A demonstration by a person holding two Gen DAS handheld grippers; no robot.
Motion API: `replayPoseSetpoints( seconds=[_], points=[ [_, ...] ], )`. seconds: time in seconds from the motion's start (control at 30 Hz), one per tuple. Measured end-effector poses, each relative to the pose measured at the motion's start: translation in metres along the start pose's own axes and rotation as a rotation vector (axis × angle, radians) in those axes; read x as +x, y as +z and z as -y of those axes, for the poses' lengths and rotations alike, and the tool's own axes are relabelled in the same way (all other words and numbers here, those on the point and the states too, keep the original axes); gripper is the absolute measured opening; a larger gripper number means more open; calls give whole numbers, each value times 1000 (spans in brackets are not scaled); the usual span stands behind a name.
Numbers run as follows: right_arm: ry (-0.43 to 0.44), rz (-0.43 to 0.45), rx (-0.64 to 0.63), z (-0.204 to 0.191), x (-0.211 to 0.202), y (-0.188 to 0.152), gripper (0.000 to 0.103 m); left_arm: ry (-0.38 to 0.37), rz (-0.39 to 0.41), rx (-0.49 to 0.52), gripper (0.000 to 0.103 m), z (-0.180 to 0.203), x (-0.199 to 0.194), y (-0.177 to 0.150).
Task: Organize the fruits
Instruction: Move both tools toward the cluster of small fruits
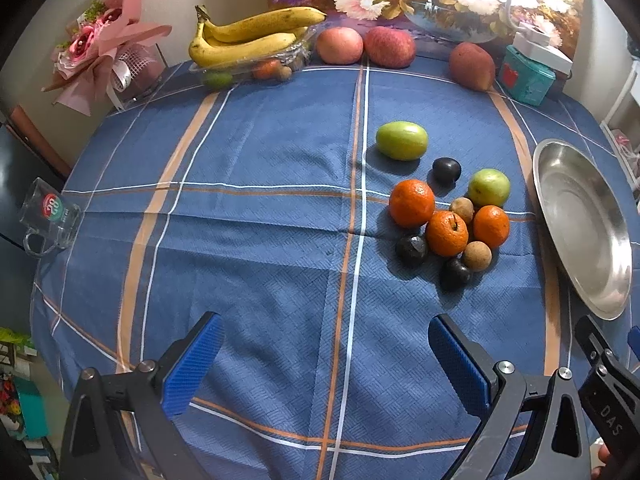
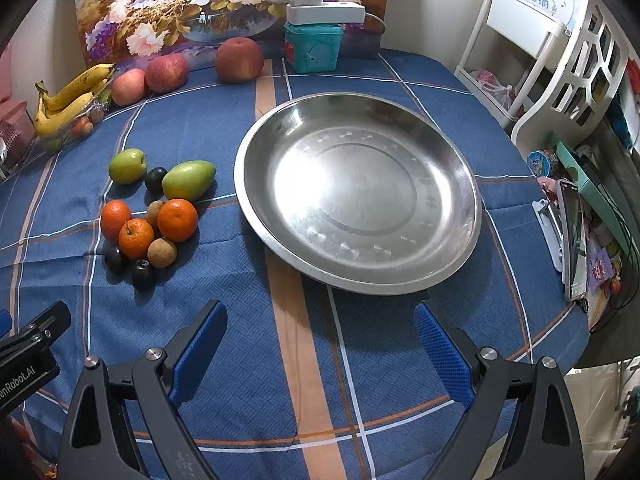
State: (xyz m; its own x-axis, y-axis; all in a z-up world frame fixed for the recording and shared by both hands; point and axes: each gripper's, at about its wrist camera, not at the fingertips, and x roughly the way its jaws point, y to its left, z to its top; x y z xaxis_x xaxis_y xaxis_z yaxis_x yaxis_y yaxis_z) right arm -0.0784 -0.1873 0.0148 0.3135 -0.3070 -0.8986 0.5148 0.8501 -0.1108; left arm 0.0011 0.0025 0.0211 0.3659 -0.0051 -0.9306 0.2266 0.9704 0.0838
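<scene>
1. A cluster of small fruits (image 1: 448,216) is seen on the blue checked tablecloth (image 1: 260,240), just left of the steel plate (image 2: 460,240): three oranges (image 2: 136,238), two green fruits (image 2: 188,180), brown longan-like fruits (image 2: 162,253) and dark plums (image 2: 142,273), most of them touching.
2. The plate is shown bare, its rim near the cluster but apart from it.
3. The left gripper (image 1: 324,360) is held above bare cloth with its blue pads spread wide, nothing between them.
4. The right gripper (image 2: 320,340) is likewise spread and holds nothing, just before the plate's near rim.
5. "DAS" is read on the black part at the left view's right edge, and "enRobot.AI" on the black part at the right view's left edge.
6. At the table's far edge, bananas (image 1: 248,36) on a clear tray, three apples (image 1: 390,46) and a teal box (image 2: 314,50) are placed before a flower painting (image 2: 224,4).
7. A glass mug (image 1: 50,220) with a round red-and-green label is seen at the left edge; its writing cannot be read.
</scene>
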Motion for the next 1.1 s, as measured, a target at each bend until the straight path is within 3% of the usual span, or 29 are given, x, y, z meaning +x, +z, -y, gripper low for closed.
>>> replayPoseSetpoints(
  seconds=[0.13, 0.3, 0.53, 0.63, 0.77, 0.87, 1.1],
  points=[
    [3, -4, 0, 0, -1, -1, 95, 11, -18, -31, 103, -7, 6, 5],
    [17, -13, -11, -1, -4, -1, 95, -29, -20, -78, 103, -11, 12, 19],
    [127, -41, -8, -19, 8, 11, 95, -77, 2, -149, 103, -22, 21, 39],
    [167, -38, -1, -30, 10, 19, 95, -146, -9, -161, 103, -23, 24, 45],
    [219, -32, -10, -45, 10, 26, 95, -128, -12, -133, 103, -16, 29, 50],
    [228, -35, -4, -51, 15, 33, 93, -163, -30, -149, 102, -14, 37, 56],
    [282, -67, 51, -55, 37, 46, 73, -228, -19, -182, 92, -10, 47, 73]
  ],
)
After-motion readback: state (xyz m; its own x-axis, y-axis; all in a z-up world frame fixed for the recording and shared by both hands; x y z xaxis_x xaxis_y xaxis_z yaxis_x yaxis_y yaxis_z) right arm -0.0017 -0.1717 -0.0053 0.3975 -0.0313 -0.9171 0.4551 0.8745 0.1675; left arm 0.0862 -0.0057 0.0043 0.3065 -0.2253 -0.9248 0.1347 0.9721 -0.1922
